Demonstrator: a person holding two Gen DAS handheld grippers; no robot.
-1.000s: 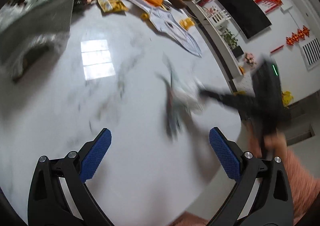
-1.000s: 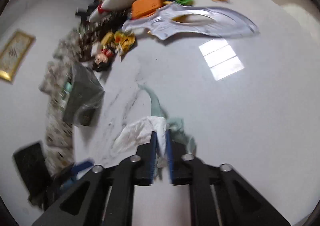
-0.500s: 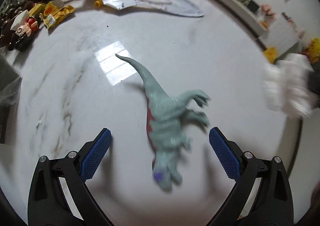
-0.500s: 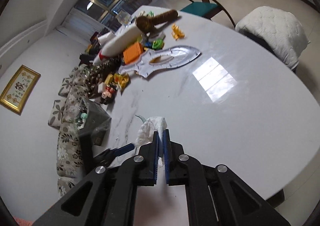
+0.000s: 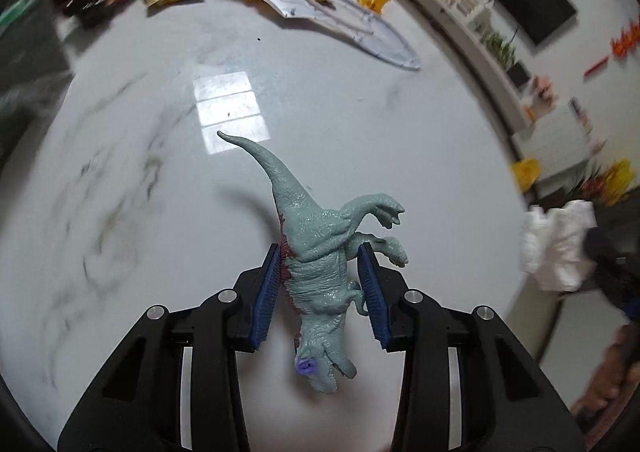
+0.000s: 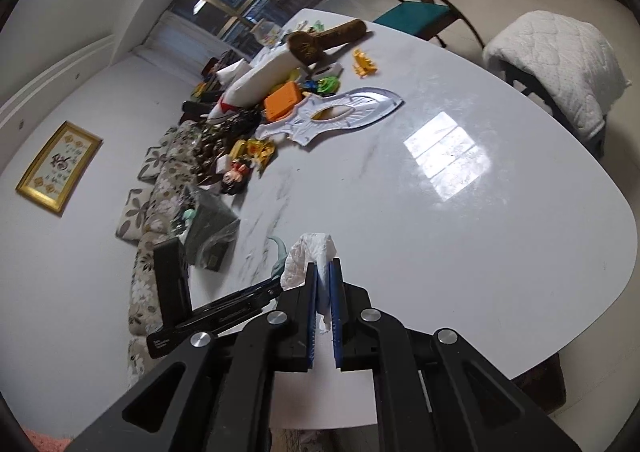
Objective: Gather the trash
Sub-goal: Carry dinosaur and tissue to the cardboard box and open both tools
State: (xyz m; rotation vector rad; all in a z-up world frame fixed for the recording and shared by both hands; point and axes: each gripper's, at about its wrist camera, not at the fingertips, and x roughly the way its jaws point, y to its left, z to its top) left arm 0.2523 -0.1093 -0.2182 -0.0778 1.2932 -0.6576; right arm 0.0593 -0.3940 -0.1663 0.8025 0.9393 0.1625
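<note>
2 tongs (image 5: 322, 292) (image 6: 324, 306), 1 dinosaur (image 5: 316, 248), 1 tissue (image 6: 310, 258)

White marble table (image 6: 500, 219) holds a toy dinosaur (image 5: 316, 252), perhaps touching, and far-edge clutter (image 6: 256, 119).

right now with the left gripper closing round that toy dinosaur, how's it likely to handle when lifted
The toy dinosaur looks like moulded rubbery plastic, so probably fairly stiff and light. The left gripper brackets its narrow torso, head and long tail overhanging, so it may pivot. Its textured skin should resist slipping.
</note>
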